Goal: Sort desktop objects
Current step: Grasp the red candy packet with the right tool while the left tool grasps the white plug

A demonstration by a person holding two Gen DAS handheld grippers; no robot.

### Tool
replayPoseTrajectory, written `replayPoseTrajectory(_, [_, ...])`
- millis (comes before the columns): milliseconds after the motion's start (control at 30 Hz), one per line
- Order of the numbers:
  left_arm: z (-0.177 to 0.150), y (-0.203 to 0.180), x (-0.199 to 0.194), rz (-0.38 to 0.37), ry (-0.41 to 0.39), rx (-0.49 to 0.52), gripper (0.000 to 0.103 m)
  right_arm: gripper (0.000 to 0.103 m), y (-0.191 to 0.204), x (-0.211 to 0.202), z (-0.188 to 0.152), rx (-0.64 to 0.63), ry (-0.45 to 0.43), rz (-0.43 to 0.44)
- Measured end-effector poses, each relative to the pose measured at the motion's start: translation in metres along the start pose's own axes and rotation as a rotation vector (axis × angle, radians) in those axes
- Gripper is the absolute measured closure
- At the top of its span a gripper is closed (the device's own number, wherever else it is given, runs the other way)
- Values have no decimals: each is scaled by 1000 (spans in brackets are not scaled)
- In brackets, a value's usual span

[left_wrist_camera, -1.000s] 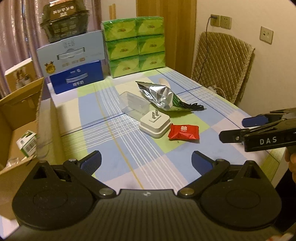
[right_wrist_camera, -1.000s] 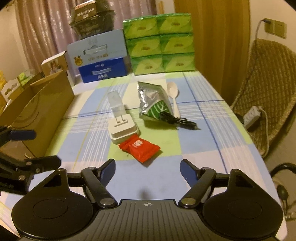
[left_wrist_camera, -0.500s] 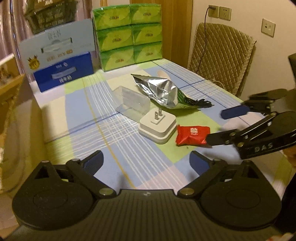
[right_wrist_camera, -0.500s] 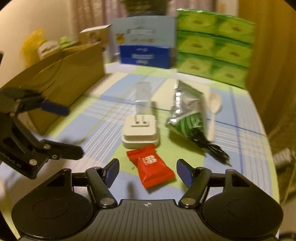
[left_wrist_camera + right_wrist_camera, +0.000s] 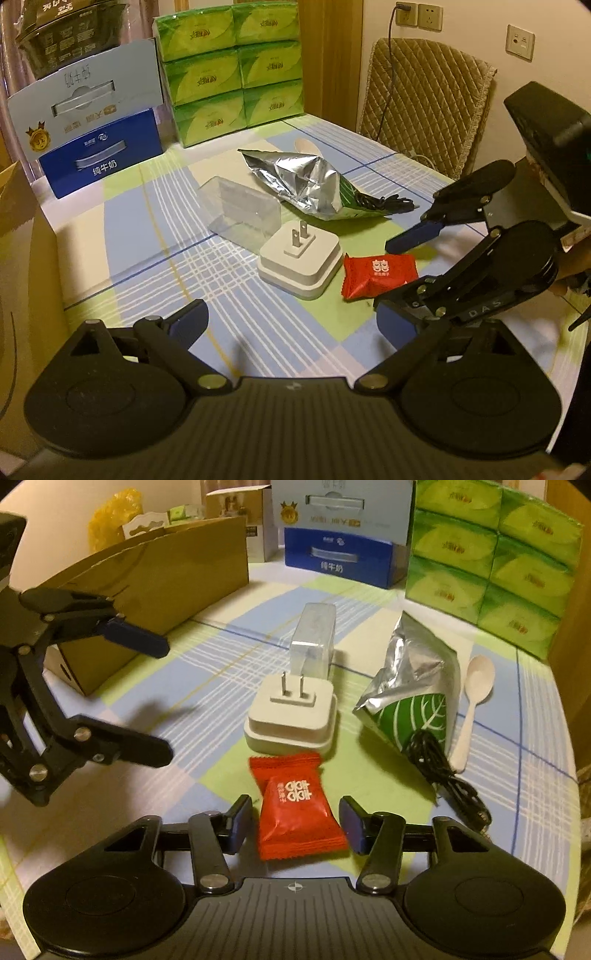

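Both of my grippers stand wide apart and grip nothing. I see the right gripper straddling the red candy packet on the worktop, pads beside it; white charger at twelve o'clock. Left gripper hovers.

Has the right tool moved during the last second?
Yes. The right tool advanced over the table toward the white charger; its open fingers now flank the red candy packet, which earlier lay well ahead of them.

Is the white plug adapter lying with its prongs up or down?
Prongs up. The white plug adapter rests flat on the tablecloth, and both metal prongs stand free, pointing upward.
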State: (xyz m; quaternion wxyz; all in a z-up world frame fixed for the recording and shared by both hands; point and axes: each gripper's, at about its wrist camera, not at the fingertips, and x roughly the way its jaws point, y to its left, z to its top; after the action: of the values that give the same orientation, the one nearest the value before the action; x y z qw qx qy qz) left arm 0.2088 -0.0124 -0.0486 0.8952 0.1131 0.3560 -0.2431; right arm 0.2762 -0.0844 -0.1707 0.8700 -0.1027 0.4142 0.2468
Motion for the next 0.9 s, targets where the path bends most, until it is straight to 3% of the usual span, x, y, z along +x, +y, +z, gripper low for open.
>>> replayPoseTrajectory(67, [2, 1, 3, 0, 2, 0, 7, 55, 1, 0, 1, -2, 0, 0])
replayPoseTrajectory(133, [4, 2, 6, 6, 1, 1, 7, 64, 1, -1, 2, 12, 0, -8])
replayPoseTrajectory(300, [8, 4, 13, 12, 0, -3, 7, 73, -7, -6, 3, 130, 9, -49])
replayPoseTrajectory(500, [10, 8, 28, -8, -2, -43, 7, 73, -17, -14, 1, 210, 5, -118])
replayPoseTrajectory(700, [15, -1, 49, -25, -23, 27, 8, 73, -25, -18, -1, 249, 7, -153])
replayPoseTrajectory(900, [24, -2, 74, -41, -22, 70, 23, 73, -24, -18, -3, 256, 18, -169])
